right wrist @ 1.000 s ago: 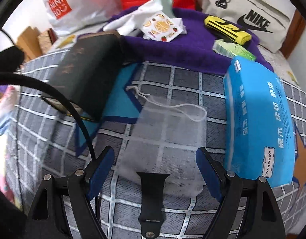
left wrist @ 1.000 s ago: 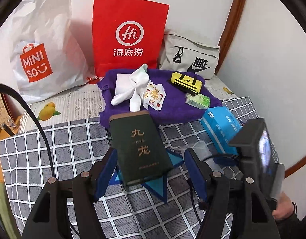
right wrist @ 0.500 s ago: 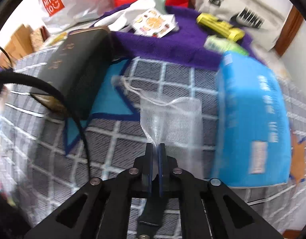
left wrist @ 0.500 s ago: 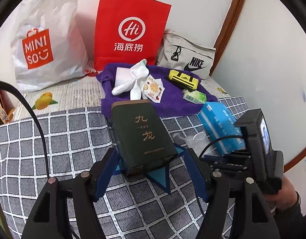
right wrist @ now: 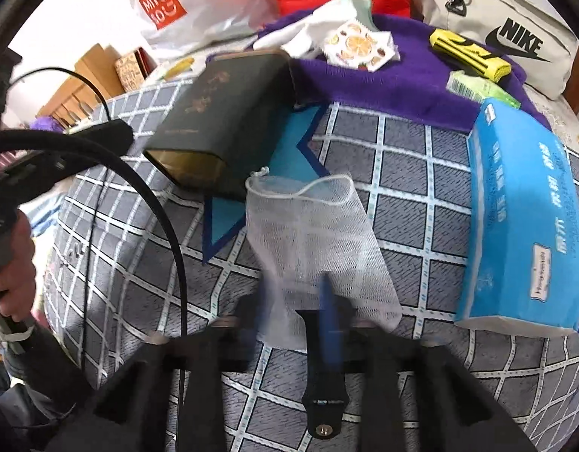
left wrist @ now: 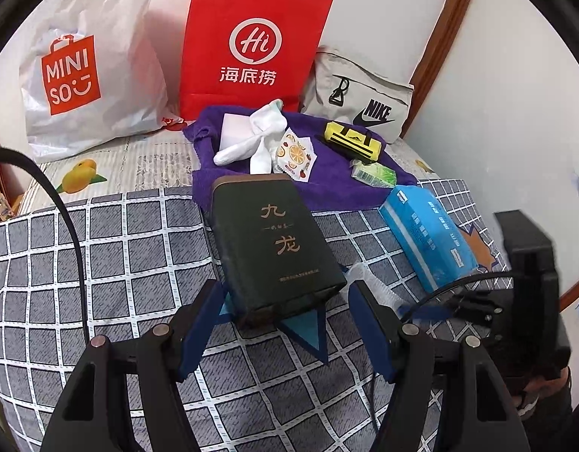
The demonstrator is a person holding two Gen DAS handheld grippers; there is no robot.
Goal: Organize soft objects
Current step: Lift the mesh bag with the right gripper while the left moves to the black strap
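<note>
A white mesh drawstring bag lies on the checked bedcover, its near edge draped over one blue finger of my right gripper. That gripper is blurred and its jaws are opening, with the mesh between them and the pads off it. My left gripper is open, its fingertips either side of the near end of a dark green box without touching it. Further back, white socks and a fruit-print packet rest on a purple towel.
A blue tissue pack lies to the right of the mesh bag, and a black watch strap lies under my right gripper. A Miniso bag, a red paper bag and a grey Nike bag line the wall. A hand holds the left gripper.
My right gripper shut on the mesh bag's near edge, then parted its jaws again. The bag now sits bunched with its mouth open. The left gripper has hardly moved.
</note>
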